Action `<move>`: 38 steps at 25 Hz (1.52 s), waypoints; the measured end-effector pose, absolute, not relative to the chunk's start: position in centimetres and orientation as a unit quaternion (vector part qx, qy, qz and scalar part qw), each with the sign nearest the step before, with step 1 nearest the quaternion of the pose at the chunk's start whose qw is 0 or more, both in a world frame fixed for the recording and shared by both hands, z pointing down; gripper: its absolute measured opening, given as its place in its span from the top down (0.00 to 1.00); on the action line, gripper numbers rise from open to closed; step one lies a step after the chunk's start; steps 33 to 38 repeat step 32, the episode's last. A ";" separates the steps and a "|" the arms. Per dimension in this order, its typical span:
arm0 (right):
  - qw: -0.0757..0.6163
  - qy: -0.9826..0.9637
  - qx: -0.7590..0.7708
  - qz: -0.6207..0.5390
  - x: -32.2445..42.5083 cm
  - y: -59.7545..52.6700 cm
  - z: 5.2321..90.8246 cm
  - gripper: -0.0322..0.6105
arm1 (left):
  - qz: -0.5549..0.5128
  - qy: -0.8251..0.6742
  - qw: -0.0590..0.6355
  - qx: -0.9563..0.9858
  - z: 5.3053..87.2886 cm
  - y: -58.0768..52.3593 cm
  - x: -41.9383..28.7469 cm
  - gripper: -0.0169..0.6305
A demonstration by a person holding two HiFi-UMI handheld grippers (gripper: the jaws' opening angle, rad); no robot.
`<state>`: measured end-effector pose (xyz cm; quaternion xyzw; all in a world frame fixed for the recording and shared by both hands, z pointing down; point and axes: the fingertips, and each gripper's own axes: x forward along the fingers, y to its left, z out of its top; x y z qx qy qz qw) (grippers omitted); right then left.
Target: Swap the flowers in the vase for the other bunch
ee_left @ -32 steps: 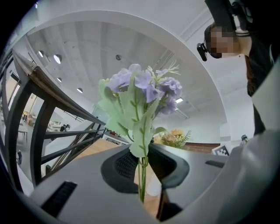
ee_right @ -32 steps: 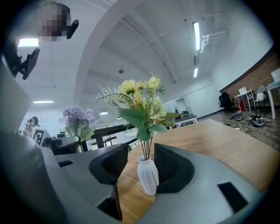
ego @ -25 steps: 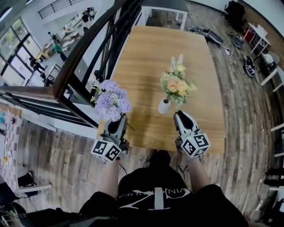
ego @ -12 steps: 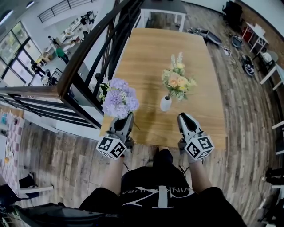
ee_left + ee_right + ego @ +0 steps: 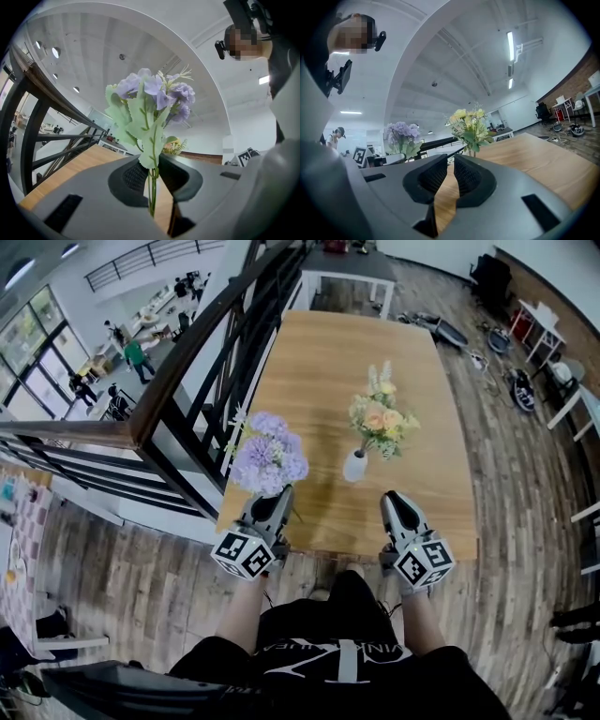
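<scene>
A small white vase [image 5: 354,466] stands on the wooden table [image 5: 319,362] and holds a yellow and orange bunch [image 5: 380,418]. My left gripper [image 5: 275,505] is shut on the stems [image 5: 152,187] of a purple bunch [image 5: 269,454], which it holds upright over the table's near left corner. In the left gripper view the purple blooms [image 5: 157,93] rise straight up from the jaws. My right gripper [image 5: 393,505] is shut with nothing in it, just short of the vase and to its right. The right gripper view shows the yellow bunch [image 5: 469,124] ahead and the purple bunch [image 5: 401,133] at the left.
A black stair railing [image 5: 197,381] runs along the table's left side, with a drop to a lower floor beyond it. The table's near edge [image 5: 347,547] lies under both grippers. Another table [image 5: 352,268] stands at the far end, and bags and chairs [image 5: 525,343] are at the right.
My right gripper has drawn back a little from the vase toward the table's near edge. The left gripper still holds the purple bunch and has hardly moved.
</scene>
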<state>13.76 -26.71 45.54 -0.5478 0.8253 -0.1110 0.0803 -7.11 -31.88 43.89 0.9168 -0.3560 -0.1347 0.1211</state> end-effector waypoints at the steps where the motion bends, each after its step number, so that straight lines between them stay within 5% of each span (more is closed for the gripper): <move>1: 0.081 0.825 -0.547 -0.111 13.6 -26.7 45.6 0.85 | -0.134 -0.355 0.123 0.917 44.0 -32.0 -7.2 0.87; 38: 0.084 0.833 -0.529 -0.137 12.0 -19.3 45.8 0.85 | -0.124 -0.341 0.132 0.922 43.7 -25.2 -6.7 0.87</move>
